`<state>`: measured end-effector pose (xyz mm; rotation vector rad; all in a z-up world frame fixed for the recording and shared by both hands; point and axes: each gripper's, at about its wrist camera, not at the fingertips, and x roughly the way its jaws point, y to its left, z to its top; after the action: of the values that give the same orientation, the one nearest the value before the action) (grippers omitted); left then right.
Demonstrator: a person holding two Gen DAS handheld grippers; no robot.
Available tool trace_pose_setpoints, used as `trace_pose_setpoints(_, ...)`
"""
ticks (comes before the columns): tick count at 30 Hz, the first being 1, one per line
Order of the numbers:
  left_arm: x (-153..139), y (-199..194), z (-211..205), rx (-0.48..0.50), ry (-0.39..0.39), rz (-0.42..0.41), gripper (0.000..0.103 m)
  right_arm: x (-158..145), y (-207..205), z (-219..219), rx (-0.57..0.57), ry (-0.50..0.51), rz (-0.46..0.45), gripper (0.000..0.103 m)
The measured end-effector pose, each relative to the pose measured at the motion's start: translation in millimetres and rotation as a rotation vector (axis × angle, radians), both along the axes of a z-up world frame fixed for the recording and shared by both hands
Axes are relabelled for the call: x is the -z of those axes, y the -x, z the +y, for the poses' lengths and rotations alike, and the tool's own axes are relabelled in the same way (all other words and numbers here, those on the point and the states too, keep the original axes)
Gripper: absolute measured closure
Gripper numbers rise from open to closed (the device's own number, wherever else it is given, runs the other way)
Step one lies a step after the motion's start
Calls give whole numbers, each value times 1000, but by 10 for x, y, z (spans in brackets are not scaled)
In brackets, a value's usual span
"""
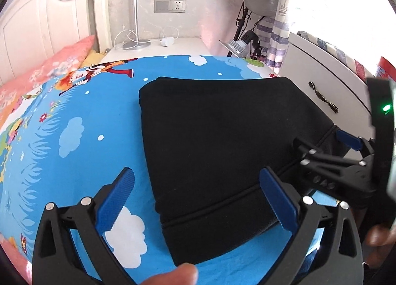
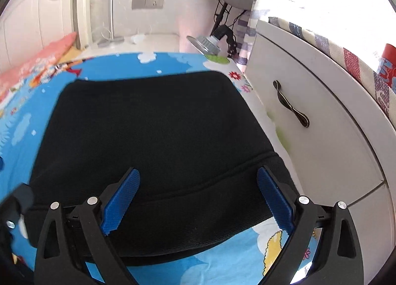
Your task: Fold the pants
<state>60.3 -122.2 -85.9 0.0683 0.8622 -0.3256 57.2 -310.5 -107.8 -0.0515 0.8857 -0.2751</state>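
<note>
Black pants lie folded into a compact block on the blue cartoon bedsheet, with the ribbed waistband at the near edge. My left gripper is open and empty, hovering over the near left part of the pants. The right gripper also shows at the right of the left wrist view, over the pants' right edge. In the right wrist view the pants fill the middle, and my right gripper is open and empty above the waistband.
A white cabinet with a dark handle stands close to the bed's right side. A white nightstand with a lamp and cables is behind the bed. A pink pillow lies at the far left. A studio light stands beyond.
</note>
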Motion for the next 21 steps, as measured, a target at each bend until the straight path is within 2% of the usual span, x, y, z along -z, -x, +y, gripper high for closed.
trace_pose_setpoints(4, 17, -1, -7, -3, -13, -4, 2, 27, 36, -88, 13, -58, 5, 9)
trace_pose_setpoints(8, 16, -2, -5, -11, -13, -8, 2, 58, 22, -33, 5, -20, 23, 8)
trace_pose_setpoints(12, 3, -4, -6, -8, -18, 1, 2, 49, 35, -34, 9, -23, 34, 8)
trace_pose_setpoints(21, -43, 33, -26, 17, -6, -3, 2, -68, 161, -55, 17, -77, 61, 8)
